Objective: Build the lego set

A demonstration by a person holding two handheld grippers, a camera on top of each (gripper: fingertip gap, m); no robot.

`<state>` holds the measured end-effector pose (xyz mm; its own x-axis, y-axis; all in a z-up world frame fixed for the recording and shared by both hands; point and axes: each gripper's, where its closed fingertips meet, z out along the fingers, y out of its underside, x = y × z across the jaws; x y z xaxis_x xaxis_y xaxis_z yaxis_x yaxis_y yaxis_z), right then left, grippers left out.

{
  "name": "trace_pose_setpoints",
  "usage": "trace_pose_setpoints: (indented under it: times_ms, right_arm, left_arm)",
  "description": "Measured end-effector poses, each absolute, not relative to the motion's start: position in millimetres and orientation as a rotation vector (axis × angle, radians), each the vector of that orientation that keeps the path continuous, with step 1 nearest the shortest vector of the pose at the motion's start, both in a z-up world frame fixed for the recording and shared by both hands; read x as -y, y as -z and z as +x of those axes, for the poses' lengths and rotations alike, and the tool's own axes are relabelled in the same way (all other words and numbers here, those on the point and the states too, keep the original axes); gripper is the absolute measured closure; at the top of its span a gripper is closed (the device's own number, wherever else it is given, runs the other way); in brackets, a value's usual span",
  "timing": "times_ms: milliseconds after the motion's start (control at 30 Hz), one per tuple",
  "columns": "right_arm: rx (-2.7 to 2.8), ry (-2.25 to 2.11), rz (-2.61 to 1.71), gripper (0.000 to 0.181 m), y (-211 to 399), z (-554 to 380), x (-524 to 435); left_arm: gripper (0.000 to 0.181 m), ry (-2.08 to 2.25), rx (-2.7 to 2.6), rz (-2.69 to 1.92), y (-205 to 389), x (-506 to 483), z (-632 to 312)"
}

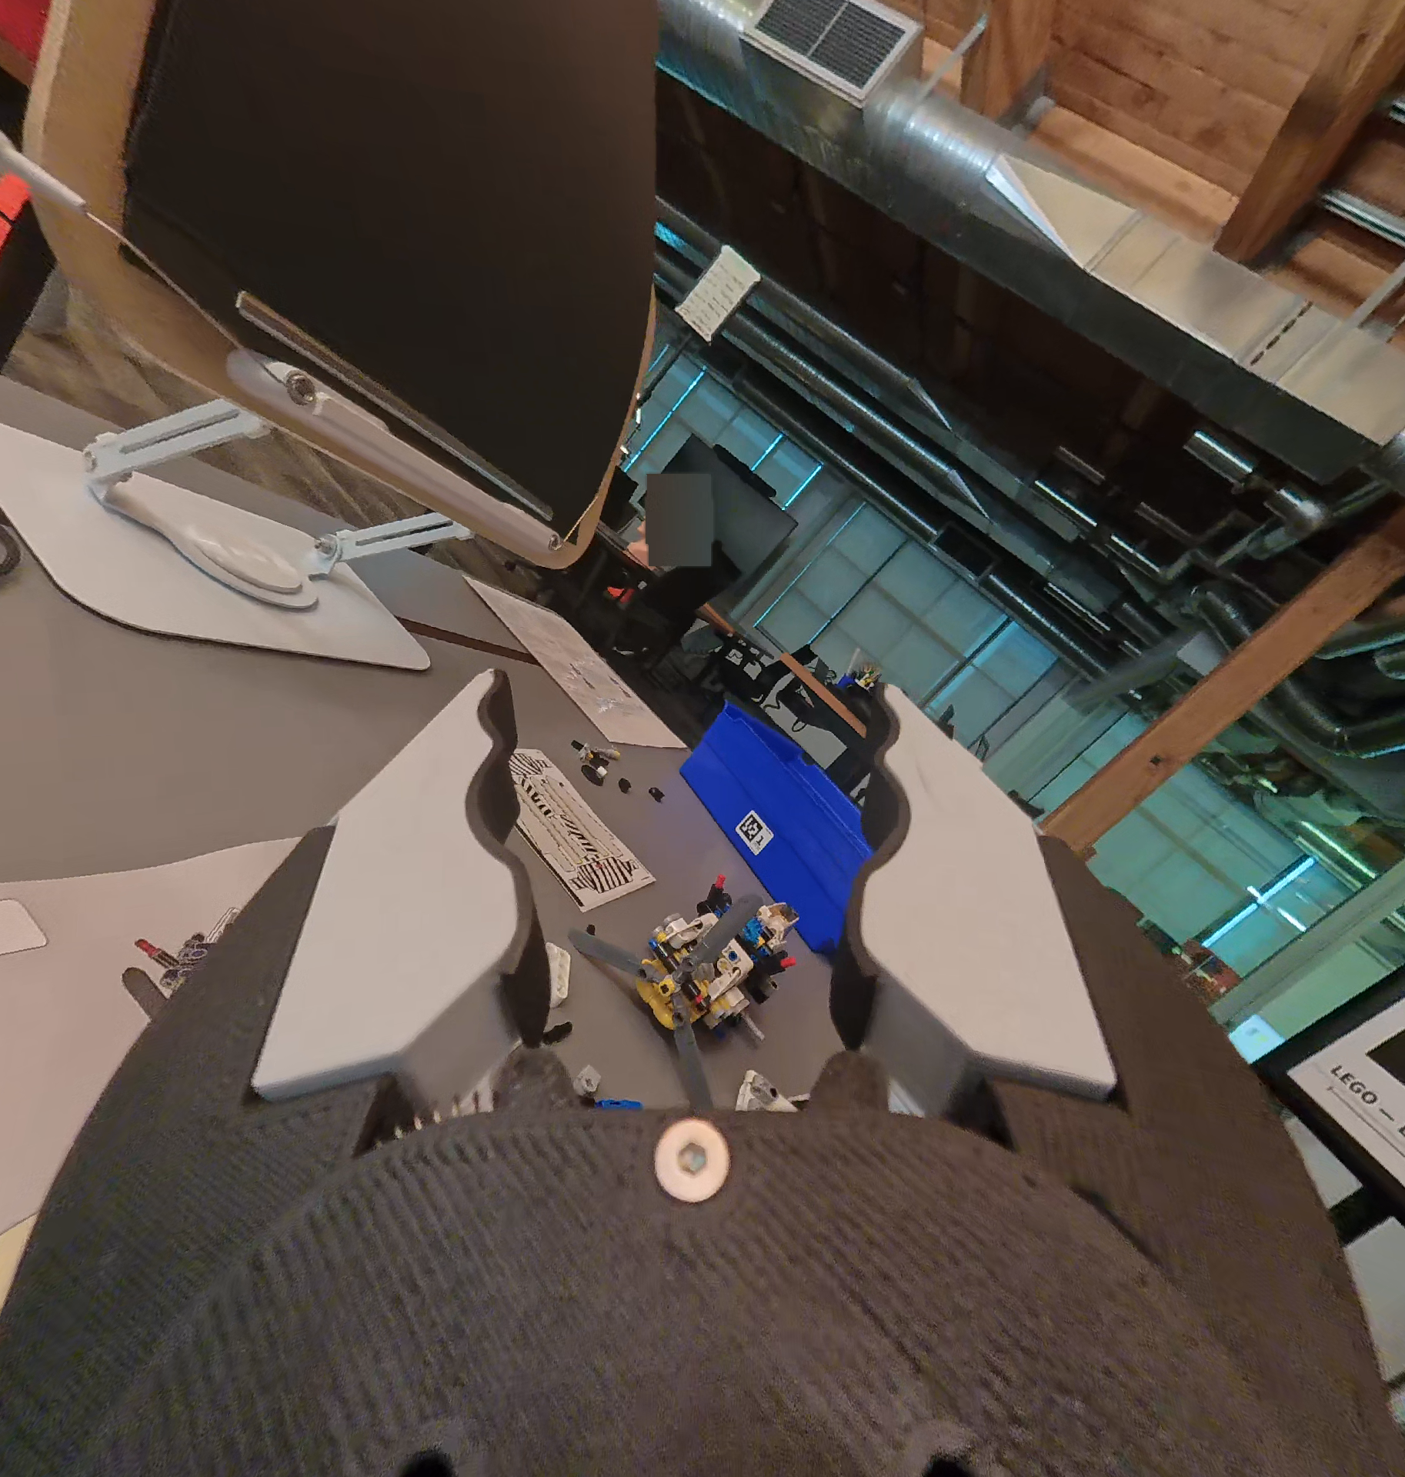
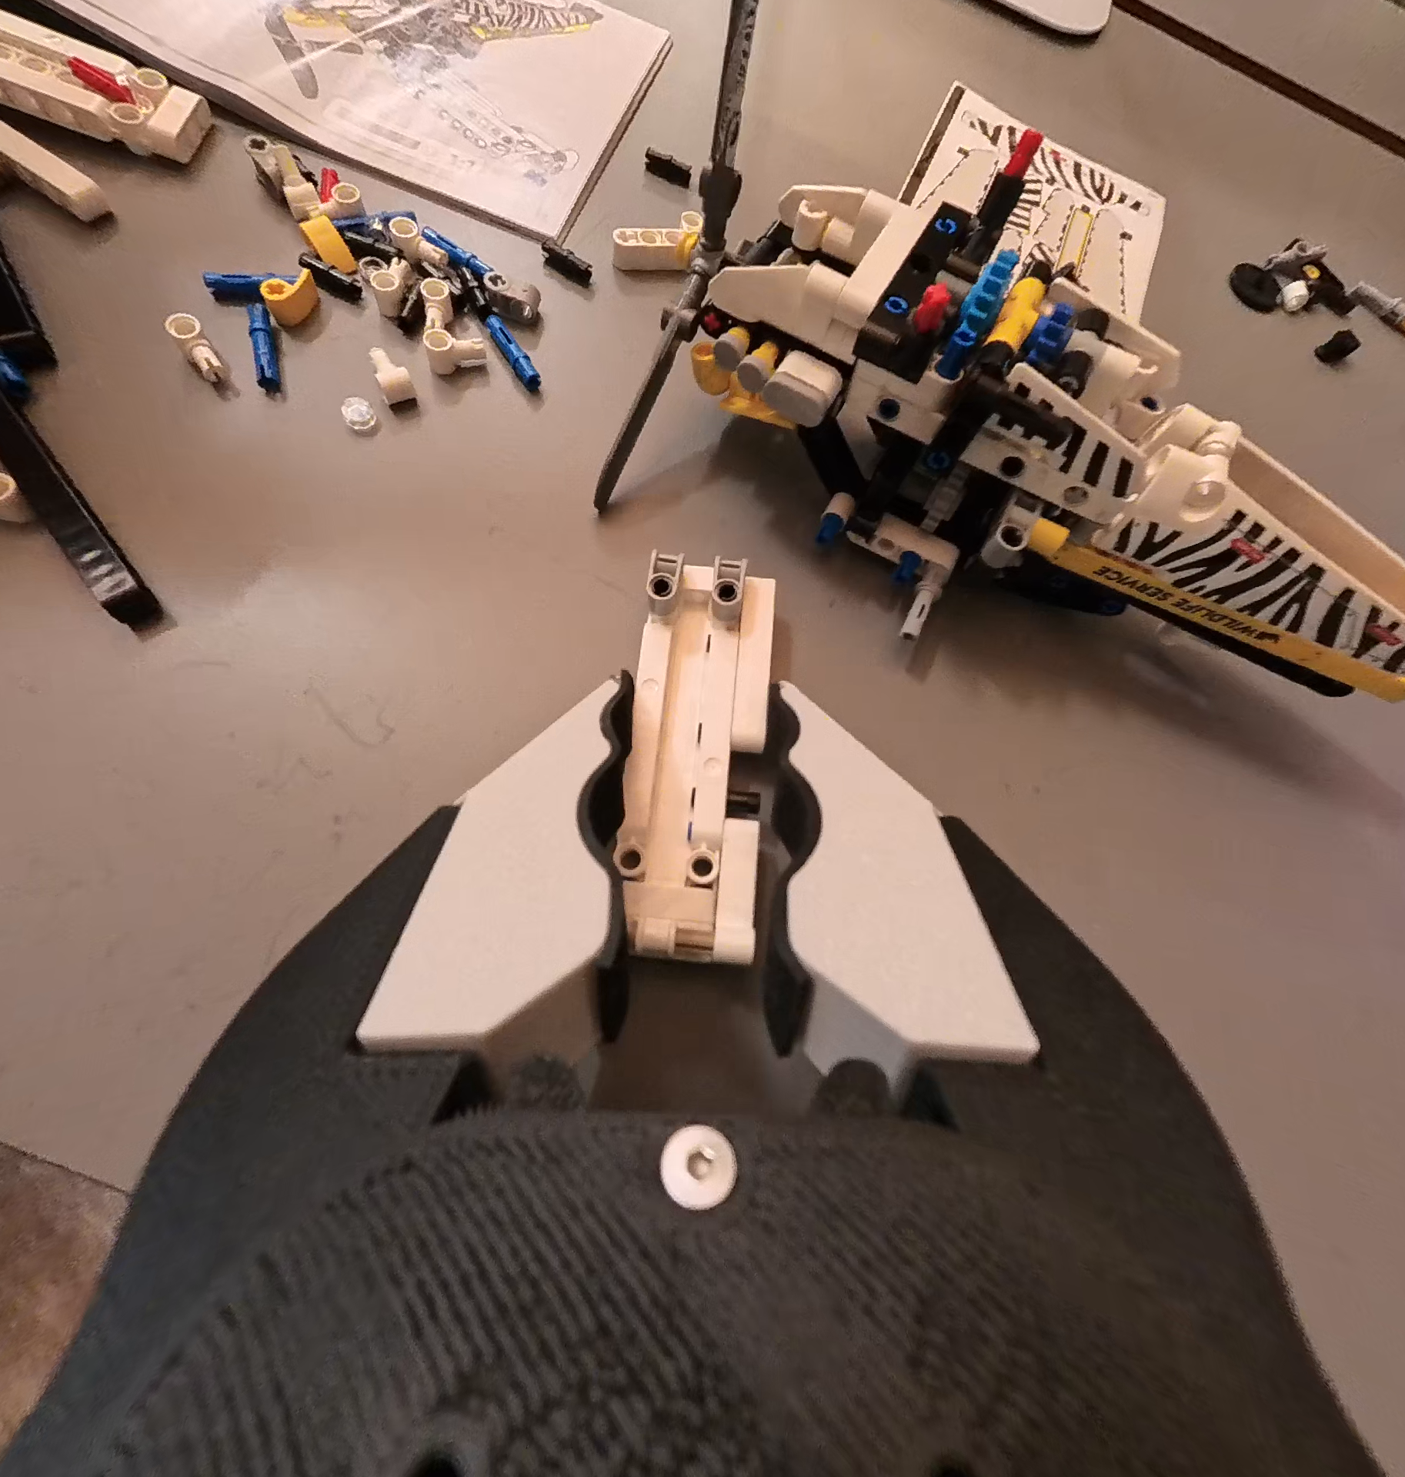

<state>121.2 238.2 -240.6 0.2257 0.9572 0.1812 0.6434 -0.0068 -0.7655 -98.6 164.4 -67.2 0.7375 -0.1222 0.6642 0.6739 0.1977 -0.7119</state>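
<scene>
My right gripper [image 2: 698,703] is shut on a white lego sub-assembly [image 2: 695,759] with two grey connectors at its far end, held above the grey table [image 2: 363,559]. The part-built lego plane [image 2: 963,384], white with zebra stripes, yellow trim and a grey propeller, lies ahead to the right. My left gripper [image 1: 687,695] is open and empty, raised well above the table; the plane [image 1: 715,959] shows small far below between its fingers.
Loose blue, white, yellow and black pins [image 2: 379,296] lie at the left. An instruction booklet [image 2: 443,96] lies behind them, a sticker sheet [image 2: 1067,200] behind the plane. Black beams [image 2: 52,479] lie far left. A blue bin [image 1: 771,807] and a tablet on a stand [image 1: 379,240] show in the left wrist view. My right fingertips sit around 30 cm from my left ones.
</scene>
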Motion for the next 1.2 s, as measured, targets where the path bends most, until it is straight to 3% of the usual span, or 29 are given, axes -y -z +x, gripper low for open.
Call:
trace_pose_setpoints:
  times_ms: [800,1200]
  right_arm:
    - [1.542,-0.504,-1.654,0.149,238.3,119.6,-230.5]
    - [1.568,-0.516,-1.625,0.149,237.9,118.9,-225.8]
  left_arm:
    - [0.100,0.533,0.460,-1.268,50.4,-159.3,-88.0]
    - [0.101,0.424,0.375,-1.213,4.6,-132.9,-79.7]
